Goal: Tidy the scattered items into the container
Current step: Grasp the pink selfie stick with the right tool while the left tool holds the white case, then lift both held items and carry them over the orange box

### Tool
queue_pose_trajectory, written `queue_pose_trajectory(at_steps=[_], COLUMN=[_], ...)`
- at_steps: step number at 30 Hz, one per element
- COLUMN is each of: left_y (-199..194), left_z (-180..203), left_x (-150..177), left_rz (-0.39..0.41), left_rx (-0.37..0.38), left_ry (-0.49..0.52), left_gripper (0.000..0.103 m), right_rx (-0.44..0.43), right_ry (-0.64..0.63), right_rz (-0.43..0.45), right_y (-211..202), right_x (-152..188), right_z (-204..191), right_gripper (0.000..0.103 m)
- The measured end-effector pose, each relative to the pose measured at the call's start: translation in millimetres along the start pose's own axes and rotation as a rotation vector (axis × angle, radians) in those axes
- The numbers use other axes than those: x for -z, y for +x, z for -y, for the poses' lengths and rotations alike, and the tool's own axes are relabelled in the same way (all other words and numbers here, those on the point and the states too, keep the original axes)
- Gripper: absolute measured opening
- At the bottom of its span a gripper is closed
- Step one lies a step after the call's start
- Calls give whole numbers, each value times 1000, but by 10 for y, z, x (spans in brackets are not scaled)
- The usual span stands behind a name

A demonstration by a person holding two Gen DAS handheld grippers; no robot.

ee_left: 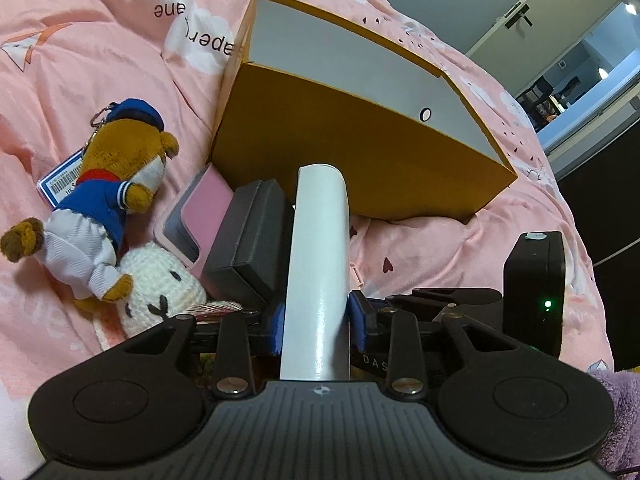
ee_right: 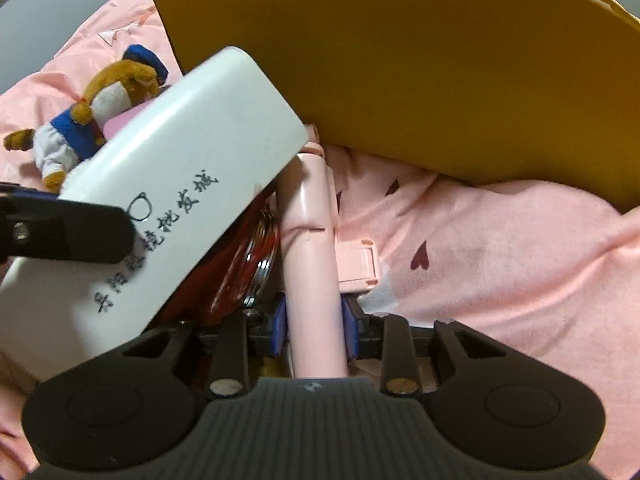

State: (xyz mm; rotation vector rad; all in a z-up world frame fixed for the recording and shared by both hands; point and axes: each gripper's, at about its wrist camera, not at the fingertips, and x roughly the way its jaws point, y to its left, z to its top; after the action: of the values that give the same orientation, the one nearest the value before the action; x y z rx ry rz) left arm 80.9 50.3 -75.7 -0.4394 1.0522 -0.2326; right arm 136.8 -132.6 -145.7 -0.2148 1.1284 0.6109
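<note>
The white glasses case looks like a hard, glossy shell w/ rounded ends: prob. light and stiff, but slick, so a grip across its narrow width near one end, as here, could let it swing or slide if the pads ease off. It runs straight out along the left gripper, the blue pads pressing on both its sides, far end pointing toward the near wall of the yellow cardboard box, which stands just ahead and open-topped. In the right-wrist view the same case crosses the upper left, w/ printed characters on its face. The pink folding item, smooth plastic w/ a hinge partway along and a small flap out to its right, is likely light and rigid but may fold at the joint; best held below the hinge, where the right gripper is clamped on it, blue pads flush on both sides. It points ahead toward the box wall. Left of that gripper, under the case, lies something red w/ a metal ring, unclear what. Further left of the left gripper: a dark box, a pink card case, a white knitted toy and a bear plush in sailor clothes, all on the pink bedding.
</note>
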Motion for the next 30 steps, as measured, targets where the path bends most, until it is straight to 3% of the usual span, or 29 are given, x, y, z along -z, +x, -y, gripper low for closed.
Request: queue_pose_trajectory(at_steps=[4, 15, 20, 30], left_y=[-26, -239, -341, -576], left_z=[28, 128, 182, 329], left_x=[13, 27, 20, -73], left_rz=[6, 79, 114, 199], left_rx=[22, 49, 69, 87], left_ry=[15, 41, 47, 79], left_gripper=[32, 32, 32, 32], right_rx=[8, 57, 11, 0], right_ry=[-2, 47, 109, 138], right_rz=[5, 94, 150, 250], right_y=[-76, -565, -862, -1282], right_x=[4, 118, 165, 129], right_z=[-26, 92, 155, 72], right_gripper=[31, 29, 29, 29])
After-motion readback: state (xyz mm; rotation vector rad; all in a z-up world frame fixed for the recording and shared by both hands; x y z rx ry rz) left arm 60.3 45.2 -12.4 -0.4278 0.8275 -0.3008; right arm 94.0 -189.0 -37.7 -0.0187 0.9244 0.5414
